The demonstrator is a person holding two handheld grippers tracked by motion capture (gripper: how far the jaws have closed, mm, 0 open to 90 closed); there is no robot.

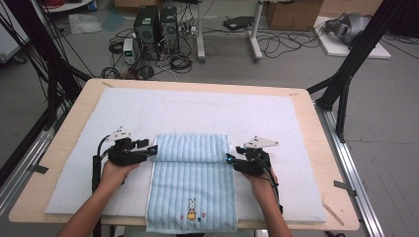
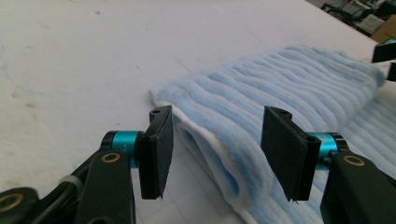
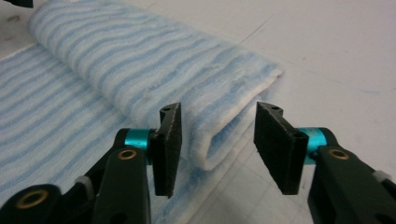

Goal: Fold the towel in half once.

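Note:
A light blue striped towel [image 1: 192, 187] lies on the white mat, its near end hanging over the table's front edge, with a small rabbit picture [image 1: 191, 208] near that end. Its far end is folded back into a doubled band [image 1: 192, 147]. My left gripper [image 1: 153, 149] sits at the band's left end, open. In the left gripper view the folded edge [image 2: 224, 154] lies between the jaws of this gripper [image 2: 219, 140], clear of both pads. At the band's right end, my right gripper [image 1: 230, 160] is open too. In the right gripper view the fold's corner [image 3: 219, 135] lies loose between the jaws [image 3: 217, 140].
A white mat [image 1: 123, 108] covers most of the wooden table [image 1: 64, 143]. Black frame posts [image 1: 346, 74] stand at the table's far corners. Computers and cables [image 1: 155, 29] clutter the floor beyond the far edge.

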